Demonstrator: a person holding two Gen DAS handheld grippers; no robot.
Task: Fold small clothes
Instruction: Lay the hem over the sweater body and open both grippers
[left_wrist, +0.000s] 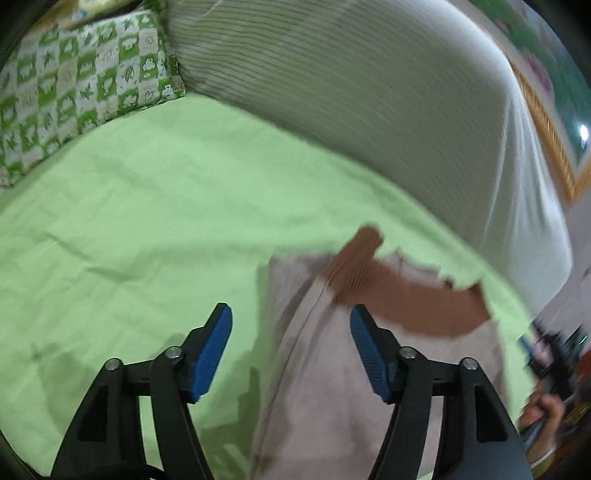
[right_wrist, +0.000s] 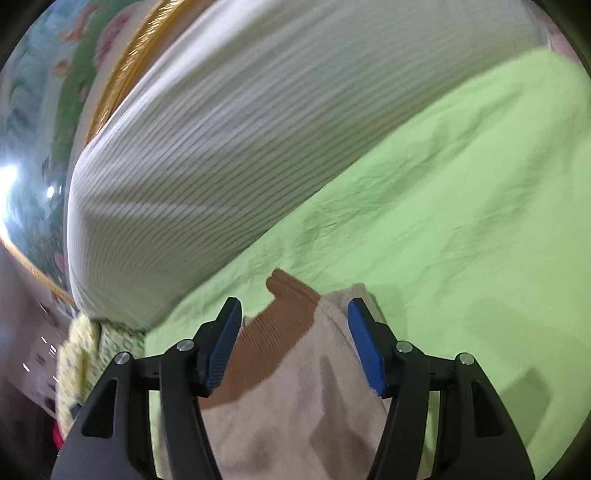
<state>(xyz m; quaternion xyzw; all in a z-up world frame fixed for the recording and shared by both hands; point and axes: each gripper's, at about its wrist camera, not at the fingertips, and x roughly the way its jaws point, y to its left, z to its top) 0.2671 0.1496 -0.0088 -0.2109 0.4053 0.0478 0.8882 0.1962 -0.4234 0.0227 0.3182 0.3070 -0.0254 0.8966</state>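
A light green bedsheet (left_wrist: 147, 221) meets a white ribbed pillow (left_wrist: 369, 92) and a green-checked cushion (left_wrist: 81, 85).

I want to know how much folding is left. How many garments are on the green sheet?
1: a beige garment with a brown ribbed band, lying between both open tools. Others may be out of view.

A green sheet (left_wrist: 147, 206) covered the bed. A striped bolster (right_wrist: 229, 155) lay along a gold-framed painting (left_wrist: 554, 122).
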